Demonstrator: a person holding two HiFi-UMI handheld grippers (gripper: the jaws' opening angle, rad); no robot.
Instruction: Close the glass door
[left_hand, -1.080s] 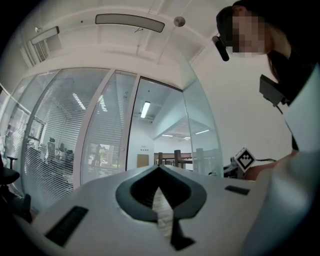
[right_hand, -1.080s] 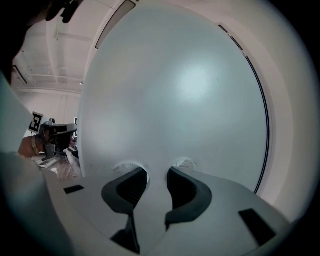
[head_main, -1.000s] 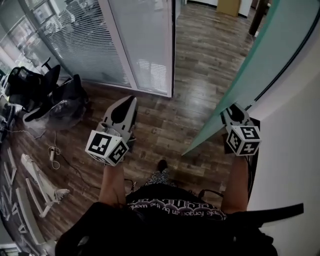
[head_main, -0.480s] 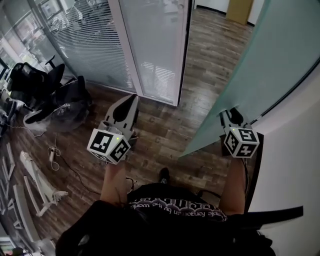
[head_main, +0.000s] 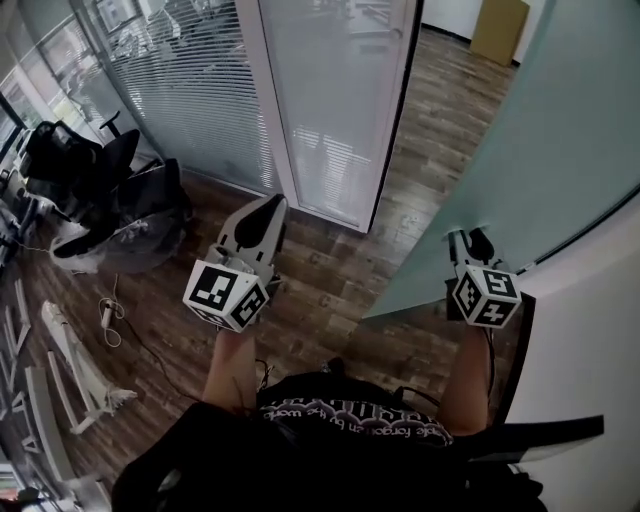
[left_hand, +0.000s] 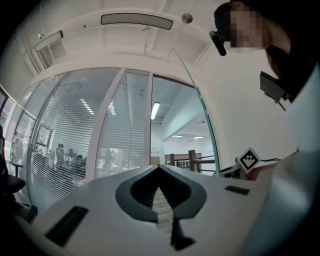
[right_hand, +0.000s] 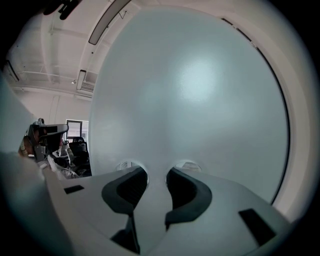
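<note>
Nearest, the person's dark shirt (head_main: 350, 430) had a line of pale print across it, upside down from the head cam & too small to read w/ any confidence. The marker cubes showed only black/white square patterns, no letters. No brand or label was visible on anything else.

The left gripper (head_main: 270, 207) hung over the wood floor (head_main: 330, 270), clear of everything. Its own view (left_hand: 159, 169) showed the jaws closed tip to tip w/ nothing btwn them.

The right gripper (head_main: 468, 240) was up against the face of the frosted glass door (head_main: 560, 120). In its own view (right_hand: 156, 172) the jaws were spread wide, tips at the pane (right_hand: 200, 90), nothing pinched btwn them, so prob a flat push rather than a grip.

Progress: the door stood at the person's right, swung well out at an angle. Its free edge was well apart from the dark door frame post (head_main: 395, 120), w/ a broad strip of floor & the hallway (head_main: 460, 80) showing btwn. So partway at best; the rest of the swing & seating the edge in the frame were left.

Farther left: office chairs (head_main: 80, 180), then a glass partition w/ blinds (head_main: 200, 90)
</note>
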